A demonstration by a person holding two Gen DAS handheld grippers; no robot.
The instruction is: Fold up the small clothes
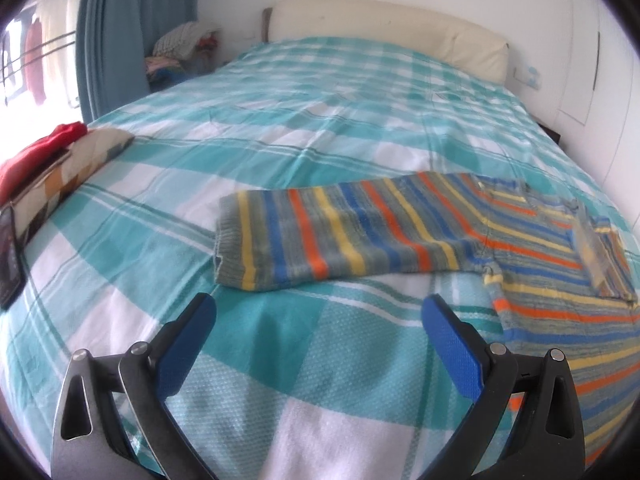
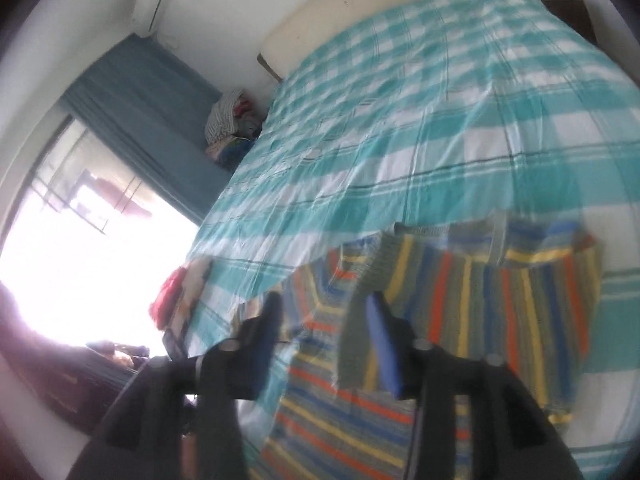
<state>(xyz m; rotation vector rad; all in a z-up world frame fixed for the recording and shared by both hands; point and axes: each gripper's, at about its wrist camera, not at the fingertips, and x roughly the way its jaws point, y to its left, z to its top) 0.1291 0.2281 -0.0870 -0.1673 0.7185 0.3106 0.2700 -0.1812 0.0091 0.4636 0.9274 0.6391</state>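
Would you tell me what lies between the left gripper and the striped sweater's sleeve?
Only bare checked bedsheet, in the left wrist view, separates left gripper and sleeve.

The left hand-held gripper (image 1: pixel 320 312) has 2 black, curved fingers, each faced on its inner side with a bright blue textured pad (image 1: pixel 454 346). Round silver screws sit at the finger joints, and the outer links have long teardrop-shaped cutouts. The right hand-held gripper (image 2: pixel 326 312) shows the same black frame, blue pads (image 2: pixel 384 344) and silver pivot screws, though motion blur softens its details.
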